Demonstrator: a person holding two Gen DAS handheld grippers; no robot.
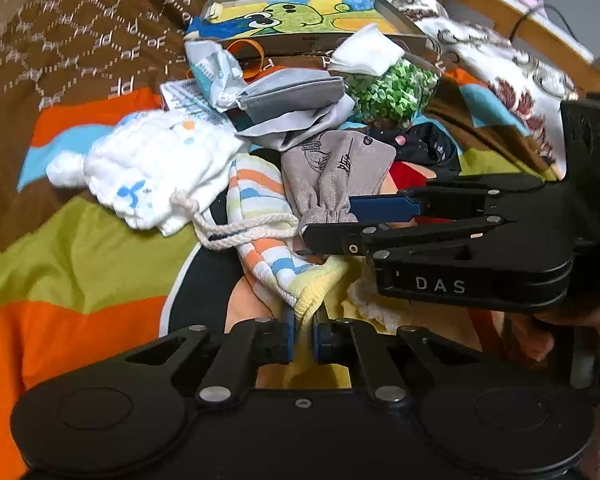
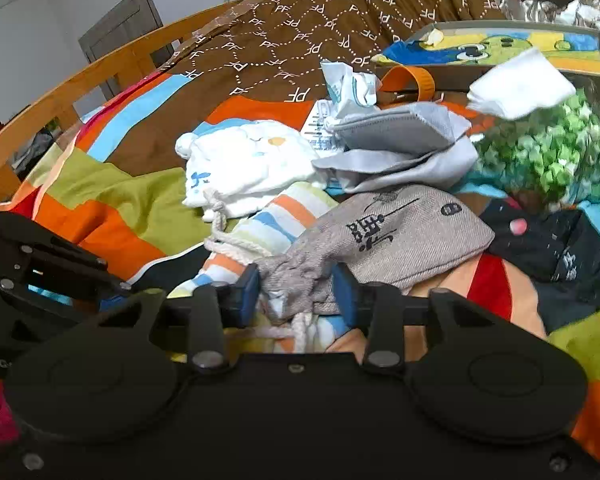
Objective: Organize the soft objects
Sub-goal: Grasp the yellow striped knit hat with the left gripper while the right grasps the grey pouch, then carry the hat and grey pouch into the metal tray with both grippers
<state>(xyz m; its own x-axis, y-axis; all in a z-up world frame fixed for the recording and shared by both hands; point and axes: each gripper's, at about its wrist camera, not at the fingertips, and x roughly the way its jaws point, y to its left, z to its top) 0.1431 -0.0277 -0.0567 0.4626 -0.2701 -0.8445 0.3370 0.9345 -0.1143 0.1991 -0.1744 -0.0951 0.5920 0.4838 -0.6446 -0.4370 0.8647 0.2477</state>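
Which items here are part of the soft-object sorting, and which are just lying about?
In play:
- striped cloth, pinched by left tool
- grey drawstring pouch, its neck between right tool pads

Lying about:
- orange band
- green beads
- cartoon tray

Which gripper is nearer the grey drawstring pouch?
Right. The right gripper straddles the grey drawstring pouch at its cinched neck; the left gripper pinches the striped cloth beside it.

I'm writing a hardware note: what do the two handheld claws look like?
Both are matte black plastic. The left claw and right claw have blue finger pads, flat linkage bars with silver rivets, and two round discs on a wide base. White "DAS" lettering marks the right one's side. No cables visible.
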